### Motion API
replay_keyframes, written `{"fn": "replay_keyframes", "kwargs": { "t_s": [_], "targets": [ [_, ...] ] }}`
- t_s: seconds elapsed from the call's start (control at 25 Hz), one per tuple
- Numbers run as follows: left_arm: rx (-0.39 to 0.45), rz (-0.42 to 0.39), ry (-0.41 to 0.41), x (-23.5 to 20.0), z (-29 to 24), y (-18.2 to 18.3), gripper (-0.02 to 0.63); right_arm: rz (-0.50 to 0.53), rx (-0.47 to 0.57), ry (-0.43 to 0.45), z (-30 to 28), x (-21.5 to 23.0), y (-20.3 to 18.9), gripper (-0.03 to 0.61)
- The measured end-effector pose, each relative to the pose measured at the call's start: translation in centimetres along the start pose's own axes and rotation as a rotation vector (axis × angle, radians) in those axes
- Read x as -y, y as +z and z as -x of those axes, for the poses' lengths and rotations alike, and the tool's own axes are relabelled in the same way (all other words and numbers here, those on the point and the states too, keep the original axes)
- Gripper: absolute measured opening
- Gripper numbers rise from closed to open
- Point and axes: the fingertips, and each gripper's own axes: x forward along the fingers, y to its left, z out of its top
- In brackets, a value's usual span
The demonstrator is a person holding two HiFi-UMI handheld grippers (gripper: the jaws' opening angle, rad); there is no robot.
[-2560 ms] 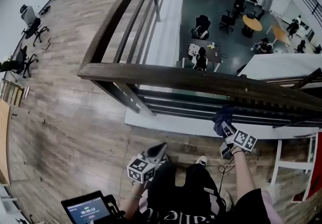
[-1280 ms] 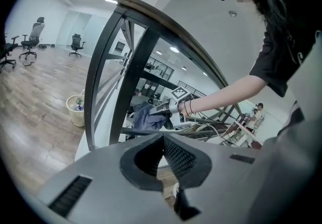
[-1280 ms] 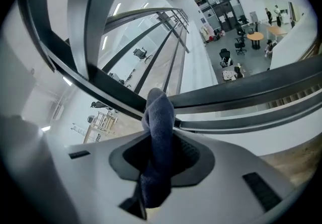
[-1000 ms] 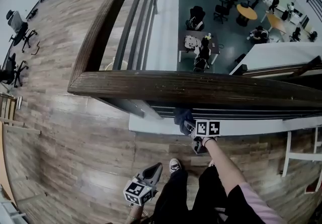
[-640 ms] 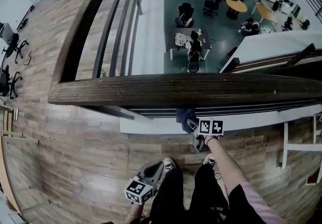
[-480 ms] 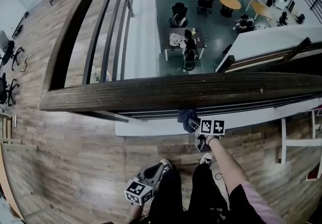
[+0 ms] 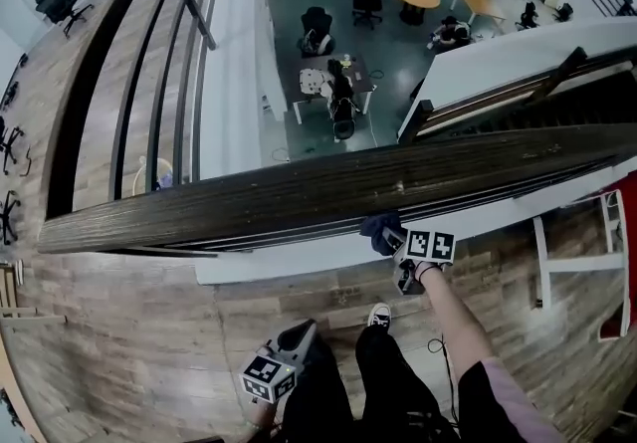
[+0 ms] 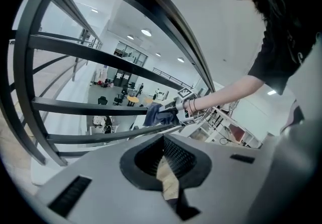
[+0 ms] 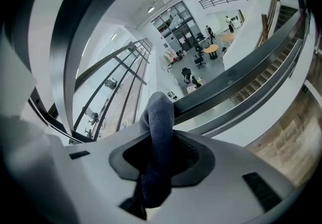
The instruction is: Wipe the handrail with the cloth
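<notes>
The dark wooden handrail (image 7: 299, 192) slants across the head view, with metal bars (image 7: 159, 73) under its far run. A dark blue cloth (image 7: 378, 228) is bunched at the rail's near lower edge. My right gripper (image 7: 394, 238) is shut on it, and I cannot tell whether the cloth touches the rail. The right gripper view has the cloth (image 9: 158, 132) sticking up between the jaws under the rail's dark arc (image 9: 75, 42). My left gripper (image 7: 299, 335) hangs low by the person's leg, shut and holding nothing. From there I see the cloth (image 8: 152, 115) and the handrail (image 8: 166, 21).
Past the rail is an open drop to a lower floor with desks, chairs and people (image 7: 333, 83). A white frame (image 7: 557, 262) stands at the right on the wood floor. The person's legs and a shoe (image 7: 378, 316) are below me. Office chairs (image 7: 55, 1) stand far left.
My right gripper has come up with the cloth from below the rail to its near edge. The head view has swung, so the rail now slants. My left gripper has stayed low.
</notes>
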Motion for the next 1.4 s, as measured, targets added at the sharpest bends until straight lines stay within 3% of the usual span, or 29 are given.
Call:
{"fn": "replay_keyframes", "kwargs": {
  "t_s": [0.56, 0.8, 1.12, 1.4],
  "targets": [
    [-0.057, -0.012, -0.047, 9.9, -13.8, 2.0, 0.0, -0.074, 0.072, -0.085, 9.9, 19.0, 9.4, 0.098],
    [-0.048, -0.008, -0.02, 10.9, -17.1, 3.6, 0.0, -0.137, 0.123, -0.14, 13.8, 25.8, 12.6, 0.098],
    [-0.052, 0.02, 0.021, 11.7, -18.3, 4.6, 0.0, -0.177, 0.168, -0.237, 18.6, 33.0, 15.6, 0.098],
    [-0.059, 0.025, 0.069, 11.7, -16.2, 4.5, 0.0, -0.219, 0.197, -0.256, 20.1, 34.2, 16.2, 0.098]
  ]
}}
